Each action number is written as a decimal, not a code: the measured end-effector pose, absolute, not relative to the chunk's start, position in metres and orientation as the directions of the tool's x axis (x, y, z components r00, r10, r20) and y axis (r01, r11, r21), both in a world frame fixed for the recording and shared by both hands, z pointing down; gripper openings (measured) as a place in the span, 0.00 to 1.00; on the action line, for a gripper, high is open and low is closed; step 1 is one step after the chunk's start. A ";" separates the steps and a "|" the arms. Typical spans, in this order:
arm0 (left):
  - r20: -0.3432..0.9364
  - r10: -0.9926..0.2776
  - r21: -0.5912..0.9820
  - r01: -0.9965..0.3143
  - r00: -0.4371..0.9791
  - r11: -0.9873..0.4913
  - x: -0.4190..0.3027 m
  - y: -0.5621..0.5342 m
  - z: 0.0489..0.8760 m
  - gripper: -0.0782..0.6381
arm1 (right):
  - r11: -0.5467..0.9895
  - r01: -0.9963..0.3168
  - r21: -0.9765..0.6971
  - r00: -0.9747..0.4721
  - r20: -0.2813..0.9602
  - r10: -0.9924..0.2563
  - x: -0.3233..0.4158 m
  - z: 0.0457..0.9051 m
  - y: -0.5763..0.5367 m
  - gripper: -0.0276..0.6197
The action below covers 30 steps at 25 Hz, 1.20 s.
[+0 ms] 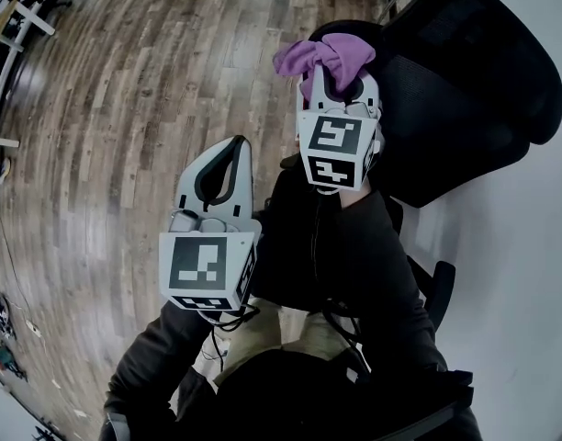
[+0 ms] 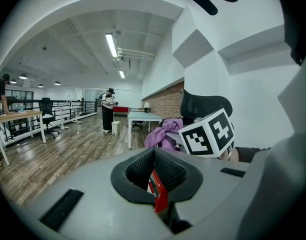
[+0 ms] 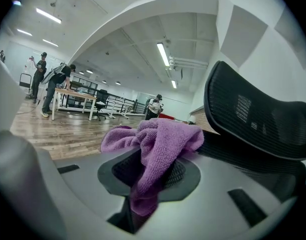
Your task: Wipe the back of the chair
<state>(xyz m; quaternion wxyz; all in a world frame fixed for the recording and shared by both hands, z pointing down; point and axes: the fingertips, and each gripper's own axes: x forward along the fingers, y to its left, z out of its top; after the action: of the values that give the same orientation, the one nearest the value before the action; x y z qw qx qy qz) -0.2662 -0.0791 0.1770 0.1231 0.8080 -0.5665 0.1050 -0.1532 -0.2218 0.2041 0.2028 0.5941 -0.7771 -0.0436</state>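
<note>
A black mesh office chair stands at the upper right of the head view, its curved back filling the right side of the right gripper view. My right gripper is shut on a purple cloth, which bunches out past the jaws just left of the chair back. I cannot tell whether the cloth touches the chair. My left gripper is shut with nothing in it, lower and to the left, over the floor. The left gripper view shows the cloth and the chair back beyond the right gripper's marker cube.
Wood plank floor spreads to the left. A white wall runs close on the right of the chair. Tables, other chairs and standing people are far off across the room.
</note>
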 end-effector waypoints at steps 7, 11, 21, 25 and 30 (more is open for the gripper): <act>0.301 -0.886 0.076 -0.935 0.352 -0.346 -0.241 -0.092 0.186 0.12 | 0.310 -0.893 0.326 -0.238 0.242 -0.941 -0.149 0.205 -0.223 0.17; 0.273 -0.897 0.065 -0.936 0.349 -0.345 -0.222 -0.096 0.181 0.12 | 0.313 -0.896 0.314 -0.244 0.240 -0.940 -0.136 0.209 -0.221 0.17; 0.283 -0.886 0.051 -0.928 0.367 -0.369 -0.193 -0.094 0.175 0.12 | 0.295 -0.905 0.306 -0.225 0.244 -0.943 -0.105 0.209 -0.217 0.17; 0.280 -0.884 0.047 -0.925 0.373 -0.376 -0.180 -0.096 0.171 0.12 | 0.289 -0.908 0.303 -0.218 0.247 -0.944 -0.091 0.207 -0.217 0.17; 0.274 -0.879 0.044 -0.918 0.391 -0.394 -0.161 -0.098 0.172 0.12 | 0.282 -0.914 0.292 -0.211 0.251 -0.945 -0.070 0.212 -0.215 0.17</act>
<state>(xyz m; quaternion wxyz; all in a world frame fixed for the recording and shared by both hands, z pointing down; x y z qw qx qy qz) -0.1611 -0.0978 0.1716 0.0945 0.8284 -0.5423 0.1034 -0.0704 -0.2146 0.2125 0.1924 0.5979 -0.7771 -0.0398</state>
